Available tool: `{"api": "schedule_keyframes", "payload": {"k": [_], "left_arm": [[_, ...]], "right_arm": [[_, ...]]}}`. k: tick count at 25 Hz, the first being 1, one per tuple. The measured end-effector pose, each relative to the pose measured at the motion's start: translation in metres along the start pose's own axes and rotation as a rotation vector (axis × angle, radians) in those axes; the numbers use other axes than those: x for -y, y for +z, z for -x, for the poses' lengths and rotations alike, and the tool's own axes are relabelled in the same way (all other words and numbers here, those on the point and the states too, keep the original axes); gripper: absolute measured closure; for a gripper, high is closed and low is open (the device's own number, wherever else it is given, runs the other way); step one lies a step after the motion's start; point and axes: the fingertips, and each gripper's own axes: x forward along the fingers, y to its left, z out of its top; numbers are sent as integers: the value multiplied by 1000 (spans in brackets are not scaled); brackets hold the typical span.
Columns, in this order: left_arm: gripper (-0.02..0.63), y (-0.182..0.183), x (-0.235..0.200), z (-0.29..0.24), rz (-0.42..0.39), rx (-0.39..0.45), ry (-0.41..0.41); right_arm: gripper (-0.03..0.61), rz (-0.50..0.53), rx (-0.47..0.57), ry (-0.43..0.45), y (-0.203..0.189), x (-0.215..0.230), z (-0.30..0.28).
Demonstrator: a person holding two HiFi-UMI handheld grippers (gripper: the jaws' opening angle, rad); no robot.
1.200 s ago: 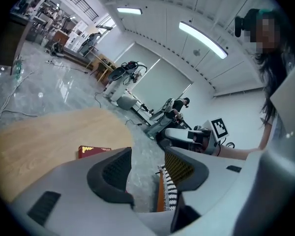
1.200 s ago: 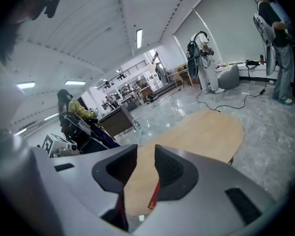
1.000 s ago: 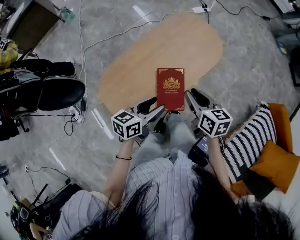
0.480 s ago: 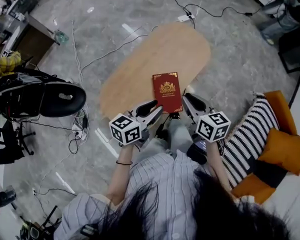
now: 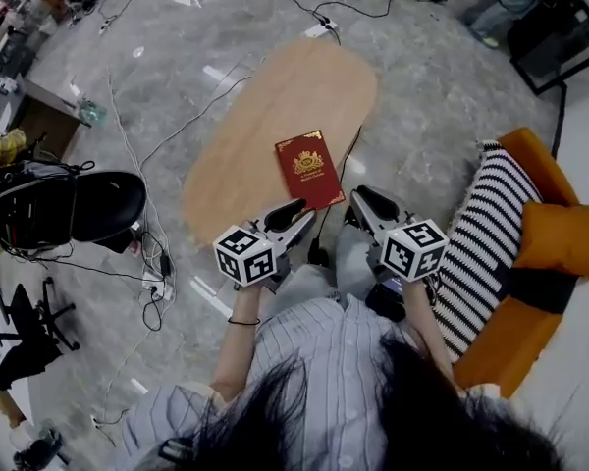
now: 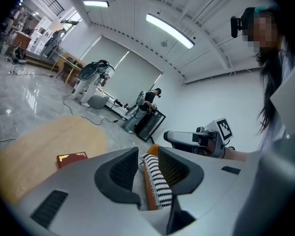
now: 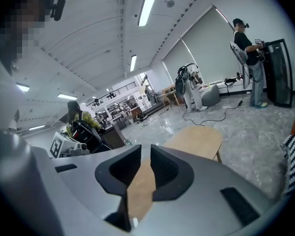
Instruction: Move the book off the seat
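Now we see the red book [image 5: 309, 170] lying cover-up on the wooden tabletop [image 5: 265, 116], toward its 5 o'clock edge. Its near corner may overhang, though we cannot be sure from above. Our left claw [image 5: 296, 219] and right claw [image 5: 365, 209] hover at the book's 6 o'clock, both closing with nothing between the jaws. At 3 o'clock a striped cushion [image 5: 481, 234] lies on the orange seat [image 5: 530, 165].

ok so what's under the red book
The red book lies flat on the light wooden table, near its closer end. The patch of tabletop beneath it is covered, so anything thin tucked under it cannot be seen.
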Motion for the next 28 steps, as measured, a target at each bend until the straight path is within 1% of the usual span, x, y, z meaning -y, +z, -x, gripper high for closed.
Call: {"api": "schedule_keyframes", "payload": {"k": [4,6,11,15,19,24,28], "left_arm": [[479,-19,28,-12,-43,-72,-90],[479,-26,42,-19,-50,-102,-128],[479,-29,82,-46,-58,-147,-228],[486,-31,117,-65,-112,-209,-318],[491,-36,151,-84,-147,-262,-399],[498,-43,193,-102,-188,-308,-477],[509,-58,220,-109,-197,-356,-528]], "right_arm": [[514,-19,55,-89,-5,8,36],[515,-28,78,-128,-6,12,57],[517,-88,137,-247,-11,34,114],[518,-134,202,-346,-15,51,159],[520,-181,283,-444,-18,62,208],[522,-237,350,-559,-32,80,269],[523,-288,398,-645,-52,84,314]]}}
